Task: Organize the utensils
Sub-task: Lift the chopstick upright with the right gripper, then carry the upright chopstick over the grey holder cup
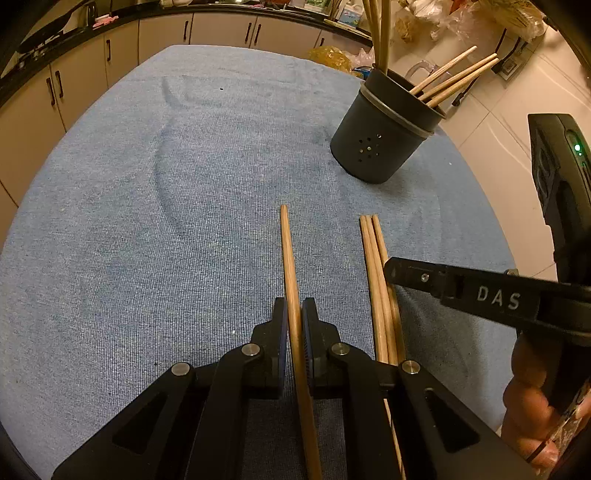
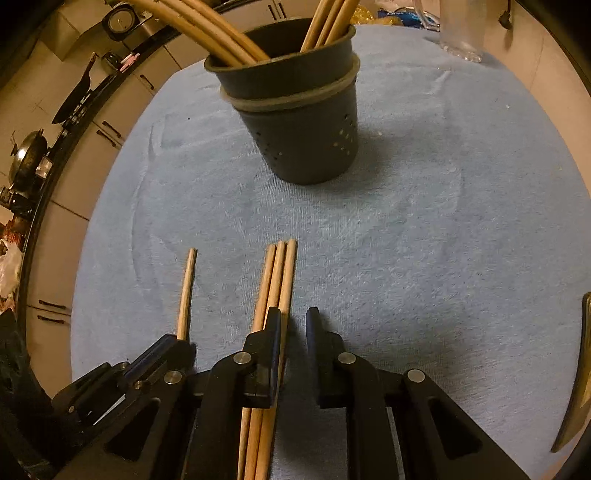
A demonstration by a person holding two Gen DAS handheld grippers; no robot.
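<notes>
My left gripper is shut on a single wooden chopstick that runs forward over the blue cloth. Just right of it, three chopsticks lie side by side on the cloth. My right gripper points down over these three chopsticks. They run under its left finger. Its jaws stand a narrow gap apart, with bare cloth showing between them and nothing pressed. A dark holder with several chopsticks stands beyond on the right. The right wrist view shows this holder straight ahead.
A clear glass jug stands at the cloth's far right edge. Kitchen cabinets and a counter with a wok lie behind the table. A hand holds the right gripper's handle. A dark curved object sits at the right edge.
</notes>
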